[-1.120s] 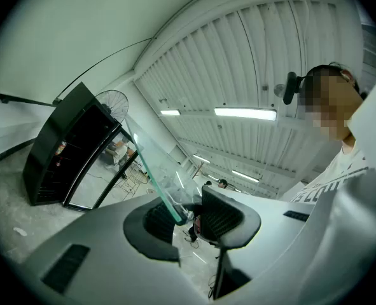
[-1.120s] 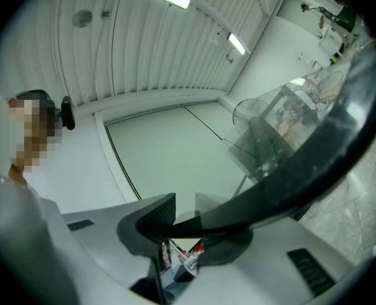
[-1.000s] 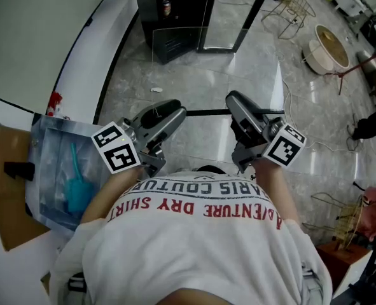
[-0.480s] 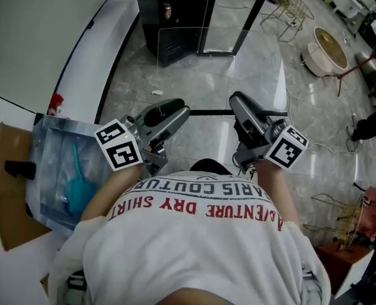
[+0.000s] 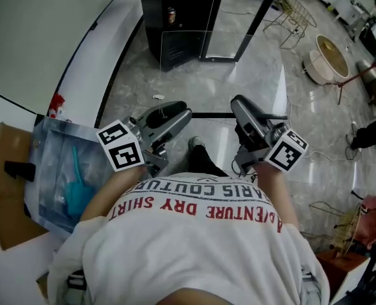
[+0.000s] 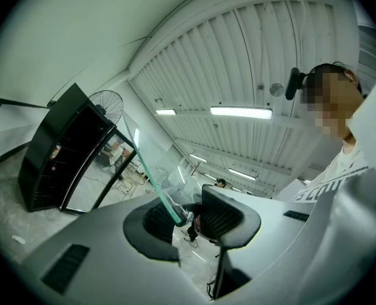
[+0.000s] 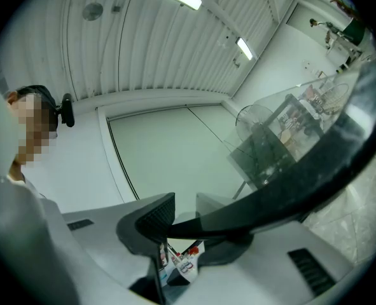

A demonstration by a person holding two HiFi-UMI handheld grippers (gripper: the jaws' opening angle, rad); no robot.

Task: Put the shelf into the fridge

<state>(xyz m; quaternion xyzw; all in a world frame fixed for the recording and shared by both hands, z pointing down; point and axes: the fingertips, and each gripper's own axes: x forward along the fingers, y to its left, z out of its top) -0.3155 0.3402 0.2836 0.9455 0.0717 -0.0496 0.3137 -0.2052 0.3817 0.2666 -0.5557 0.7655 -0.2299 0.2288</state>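
Glass shelf [image 5: 210,114] was held off floor [image 5: 175,81], spanning between both hand-held grippers, well short of fridge [image 5: 175,8]. Left hand-held gripper [image 6: 191,218] clamped its green glass edge. Right hand-held gripper [image 7: 188,220], jaws partway apart, pinched its black trim. I saw fridge door [image 5: 242,18] standing open, open floor ahead, and white counter [image 5: 89,62] near on left.

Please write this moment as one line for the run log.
left gripper: shut on glass shelf | right gripper: shut on glass shelf | fridge: ahead, open | glass shelf: not yet inside
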